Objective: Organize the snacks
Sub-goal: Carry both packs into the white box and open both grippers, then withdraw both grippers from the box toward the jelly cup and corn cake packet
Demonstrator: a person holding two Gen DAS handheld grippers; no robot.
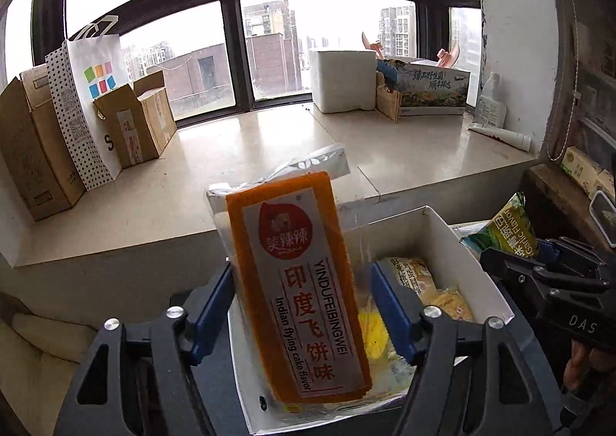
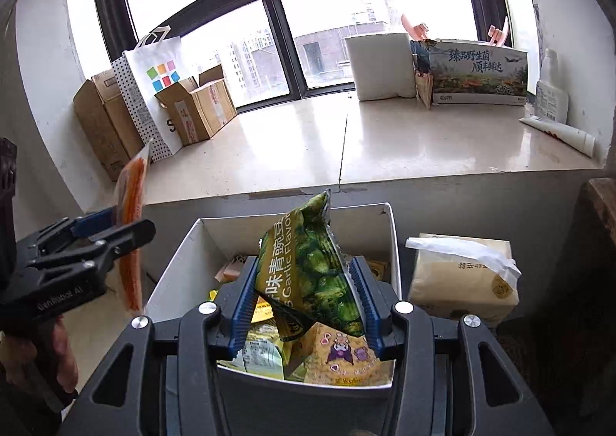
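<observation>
Two snack packets are up in the air over a white cardboard box (image 2: 394, 239) that already holds a jumble of others. The orange Indian flying cake packet (image 1: 296, 282) stands nearly upright in the left gripper (image 1: 302, 305), whose blue pads are closed narrowly on its lower half; it hangs above the box's left side, label facing the camera, probably so it can go in edge-first. The green garlic-flavor pea bag (image 2: 312, 274) is pinched between the jaws of the right gripper (image 2: 304, 297), tilted with its torn-looking top corner highest, over the middle of the box. Holding each by the body, not the seal, keeps the bags from swinging. Both look lifted for sorting or about to be dropped in; I cannot tell which.

Inside the box lie a yellow cartoon-printed packet (image 2: 342, 359) and other wrappers, loosely piled. Just beside the box's right wall sits a tissue pack (image 2: 462, 278).

Behind runs a pale stone window ledge (image 2: 385, 143), glossy under flat daylight. At its left end stand cardboard boxes (image 2: 200, 109) and a polka-dot paper bag (image 2: 154, 89); toward the right end, a white foam box (image 2: 379, 66), a printed mushroom gift carton (image 2: 477, 74), a bottle and a tube lying flat. City blocks show through the dark-framed window.
</observation>
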